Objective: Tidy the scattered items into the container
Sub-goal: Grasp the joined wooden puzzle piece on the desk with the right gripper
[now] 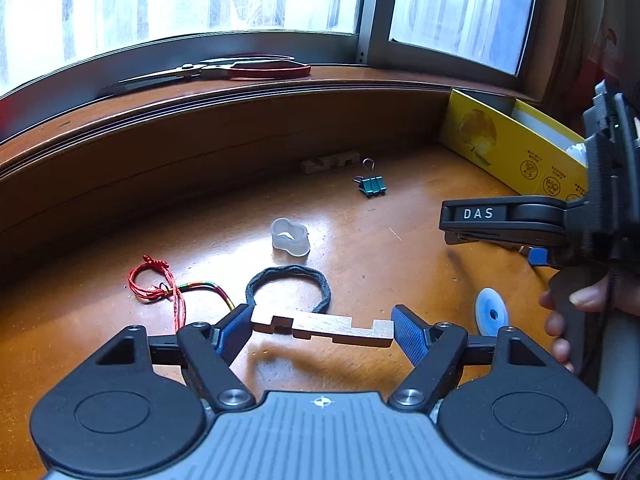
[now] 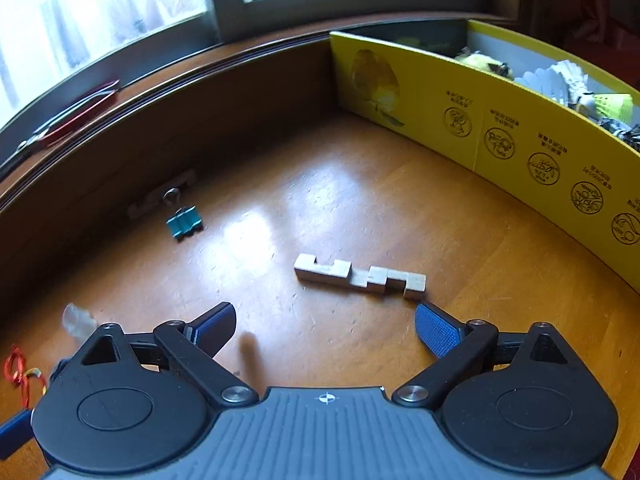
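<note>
Notched wooden block (image 1: 322, 327) held lengthwise between the blue fingers (image 1: 236, 330) of the left gripper (image 1: 322, 330), one pad on each end, block lifted clear of the bench (image 1: 380, 240) with its shadow on the surface below. Right gripper (image 2: 326, 320) hangs over the bench with fingers (image 2: 436, 330) spread wide, nothing between them; a second notched wooden piece (image 2: 360, 276) lies flat on the bench just ahead of its right fingertip, not touching that I can tell. Yellow cardboard box (image 2: 500, 136), the container, stands along the right edge of the bench up to the far right corner; shuttlecocks (image 2: 560, 80) and other small items show over its wall. Loose on the bench: green binder clip (image 1: 371, 185) near the far edge, with a third wooden piece (image 1: 329, 162) just behind it against the raised back ledge; translucent plastic ring (image 1: 290, 237) mid-bench; black hair tie (image 1: 289, 286) just beyond the held block; red cord with multicoloured tail (image 1: 160, 286) to its left; blue-white disc (image 1: 491, 315) towards the right. Red-handled scissors (image 1: 240, 69) lie on the window sill above the far edge.
</note>
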